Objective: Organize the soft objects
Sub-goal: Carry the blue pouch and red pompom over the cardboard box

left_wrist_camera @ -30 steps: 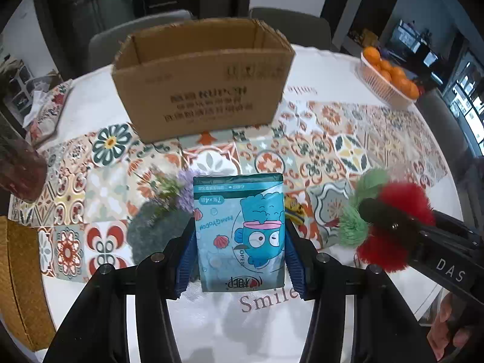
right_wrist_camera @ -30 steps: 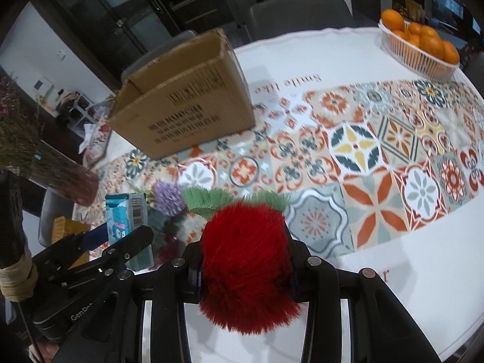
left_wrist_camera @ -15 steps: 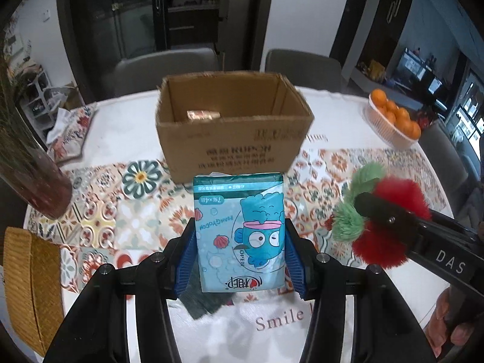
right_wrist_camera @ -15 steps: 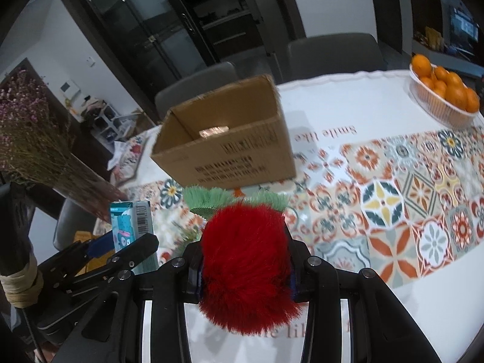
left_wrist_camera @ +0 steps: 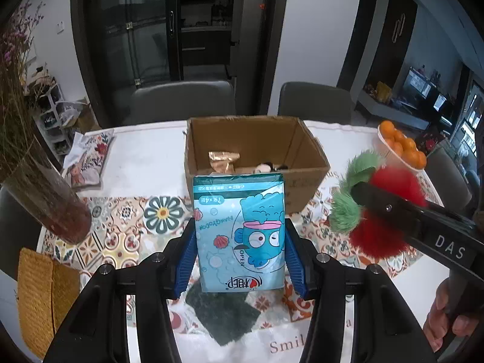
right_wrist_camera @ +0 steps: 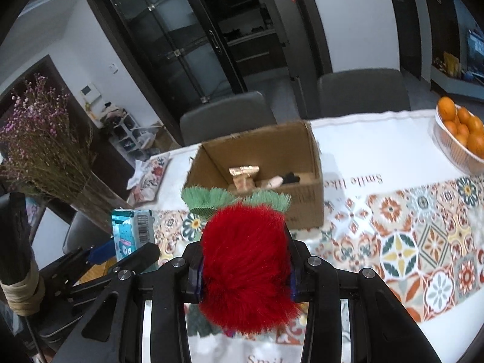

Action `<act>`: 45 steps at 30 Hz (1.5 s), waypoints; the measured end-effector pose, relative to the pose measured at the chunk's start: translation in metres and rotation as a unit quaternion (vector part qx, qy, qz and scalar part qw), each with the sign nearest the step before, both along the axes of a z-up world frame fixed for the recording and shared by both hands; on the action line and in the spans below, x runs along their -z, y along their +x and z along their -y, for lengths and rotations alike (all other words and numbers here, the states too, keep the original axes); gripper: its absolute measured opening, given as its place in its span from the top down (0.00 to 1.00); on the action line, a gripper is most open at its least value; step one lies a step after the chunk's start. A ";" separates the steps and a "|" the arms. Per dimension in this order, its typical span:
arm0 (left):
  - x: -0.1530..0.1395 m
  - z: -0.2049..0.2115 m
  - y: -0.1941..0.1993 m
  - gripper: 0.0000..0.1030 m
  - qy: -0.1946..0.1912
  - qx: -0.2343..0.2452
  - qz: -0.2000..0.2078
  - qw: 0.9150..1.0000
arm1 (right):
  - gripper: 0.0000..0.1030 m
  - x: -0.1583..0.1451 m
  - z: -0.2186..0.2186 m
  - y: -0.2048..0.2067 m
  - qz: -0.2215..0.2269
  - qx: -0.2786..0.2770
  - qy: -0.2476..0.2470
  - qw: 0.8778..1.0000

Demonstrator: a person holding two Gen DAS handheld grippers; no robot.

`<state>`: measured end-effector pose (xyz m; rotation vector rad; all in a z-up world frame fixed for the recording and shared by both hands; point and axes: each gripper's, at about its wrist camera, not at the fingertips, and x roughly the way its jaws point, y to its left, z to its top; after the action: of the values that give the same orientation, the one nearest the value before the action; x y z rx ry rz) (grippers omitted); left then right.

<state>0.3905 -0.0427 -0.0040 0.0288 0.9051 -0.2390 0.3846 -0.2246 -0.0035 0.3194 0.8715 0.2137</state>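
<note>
1. My left gripper (left_wrist_camera: 240, 252) has its jaws clenched on a tissue pack (left_wrist_camera: 239, 233), blue pads pressed flat on its two long sides about halfway down. It hangs clear above the desk (left_wrist_camera: 145, 157), short of the box (left_wrist_camera: 257, 148).
2. My right gripper (right_wrist_camera: 245, 275) grips a red pom (right_wrist_camera: 246, 264) with green leaves (right_wrist_camera: 211, 198), also in the air before the box.
3. The pack looks light and squashy under slick film. I judge the side hold sound, but a harder squeeze would buckle it and a looser one could let it slide.
4. The pom is nearly weightless fluff. It gives under the pads, so hold its core, not the fur tips.
5. Writing: the pack, upside down to me, reads "HANGYODON", "OPEN" and "7", with a blue fish cartoon and a barcode on one edge. The right gripper says "DAS". The cloth reads "Smile like". The print on the box is too small to read.
</note>
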 end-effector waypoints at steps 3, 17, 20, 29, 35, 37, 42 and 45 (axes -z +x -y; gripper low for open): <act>-0.006 -0.003 0.008 0.49 -0.001 -0.004 0.007 1.000 | 0.62 -0.006 -0.004 0.009 0.009 -0.005 0.000 1.000; -0.019 -0.002 0.060 0.49 0.000 -0.009 0.024 1.000 | 0.62 -0.023 -0.010 0.066 0.033 -0.023 -0.013 0.999; -0.019 0.000 0.071 0.49 0.001 -0.006 0.023 1.000 | 0.62 -0.022 -0.010 0.078 0.031 -0.026 -0.015 0.999; -0.011 0.007 0.103 0.49 0.008 -0.001 0.018 1.000 | 0.62 -0.010 -0.011 0.116 0.018 -0.032 -0.030 0.999; 0.003 0.012 0.131 0.49 0.017 0.005 0.005 1.000 | 0.62 0.001 -0.011 0.142 0.003 -0.036 -0.042 0.998; 0.009 0.015 0.141 0.49 0.022 0.006 -0.001 1.000 | 0.62 0.006 -0.012 0.149 -0.002 -0.038 -0.050 0.998; 0.028 0.021 0.163 0.49 0.034 0.010 -0.031 0.999 | 0.62 0.021 -0.015 0.165 -0.023 -0.044 -0.062 0.997; 0.039 0.025 0.172 0.49 0.046 0.016 -0.045 0.998 | 0.61 0.033 -0.016 0.173 -0.038 -0.045 -0.065 0.996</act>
<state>0.5627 -0.0680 -0.0431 0.1187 1.0051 -0.2293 0.5576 -0.2090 -0.0363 0.1680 0.9706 0.2285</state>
